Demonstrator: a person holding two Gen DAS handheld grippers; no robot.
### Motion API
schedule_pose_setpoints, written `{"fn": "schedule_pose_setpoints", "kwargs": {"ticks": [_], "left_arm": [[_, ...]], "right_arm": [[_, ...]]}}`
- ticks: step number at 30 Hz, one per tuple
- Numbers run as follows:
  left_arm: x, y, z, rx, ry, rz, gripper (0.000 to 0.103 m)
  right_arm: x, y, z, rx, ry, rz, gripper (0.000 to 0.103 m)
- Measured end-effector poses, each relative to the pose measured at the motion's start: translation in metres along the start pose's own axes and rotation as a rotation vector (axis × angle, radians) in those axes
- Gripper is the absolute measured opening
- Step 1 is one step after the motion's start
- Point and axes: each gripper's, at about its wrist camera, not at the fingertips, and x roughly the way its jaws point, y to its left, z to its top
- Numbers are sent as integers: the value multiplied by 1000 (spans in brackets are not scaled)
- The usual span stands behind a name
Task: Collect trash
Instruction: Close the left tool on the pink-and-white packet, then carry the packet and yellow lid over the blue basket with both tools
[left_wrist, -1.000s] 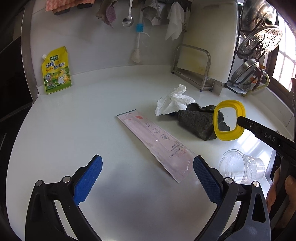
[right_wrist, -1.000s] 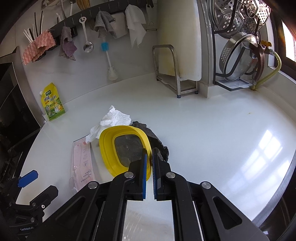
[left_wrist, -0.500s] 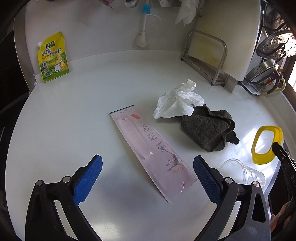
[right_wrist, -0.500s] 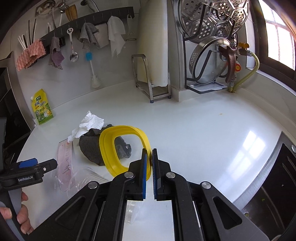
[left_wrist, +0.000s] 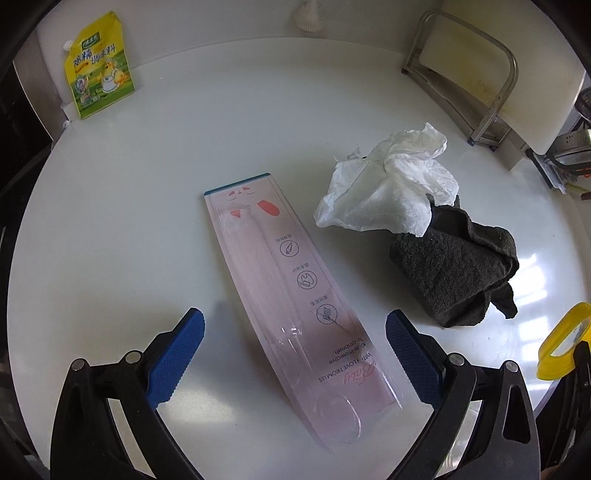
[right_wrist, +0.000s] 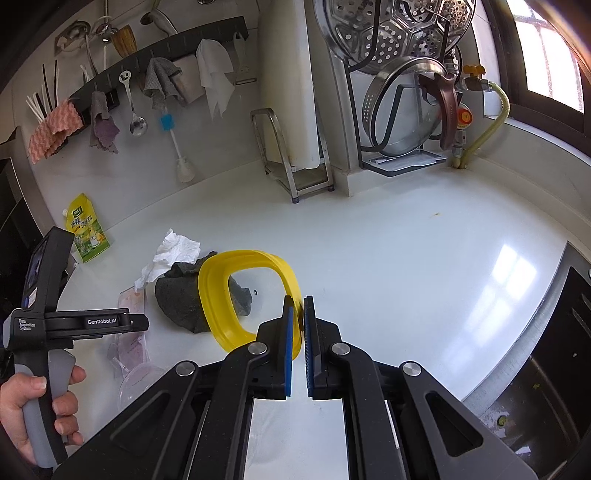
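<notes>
A long pink toothbrush package (left_wrist: 291, 291) lies flat on the white counter (left_wrist: 147, 206). My left gripper (left_wrist: 295, 347) is open, its blue fingers straddling the package's near end just above it. A crumpled white tissue (left_wrist: 388, 192) and a dark grey cloth (left_wrist: 458, 273) lie to the right. My right gripper (right_wrist: 298, 325) is shut on a yellow plastic lid ring (right_wrist: 218, 295), held above the counter; the ring also shows in the left wrist view (left_wrist: 561, 347). A clear plastic cup (right_wrist: 136, 380) lies under the left gripper in the right wrist view.
A yellow seasoning pouch (left_wrist: 98, 66) leans on the back wall at the left. A metal rack with a cutting board (right_wrist: 291, 110) and a pot-lid rack (right_wrist: 402, 110) stand at the back. Utensils hang on a wall rail (right_wrist: 147, 70). A dark sink (right_wrist: 554, 369) is at the right.
My left gripper has moved forward and down over the pink package, still open. My right gripper has pulled back to the right, carrying the yellow ring away from the cloth.
</notes>
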Motion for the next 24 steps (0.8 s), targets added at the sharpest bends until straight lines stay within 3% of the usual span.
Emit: {"fn": "schedule_pose_setpoints", "kwargs": {"ticks": [9, 16, 24], "left_arm": [[14, -7, 4, 12, -3, 47, 94], [6, -19, 1, 89, -56, 31, 59], [-3, -8, -10, 105, -110, 10, 53]], "right_arm": [[-3, -1, 1, 6, -7, 8, 5], [-2, 2, 0, 0, -2, 3, 5], [0, 3, 0, -2, 0, 5, 5]]}}
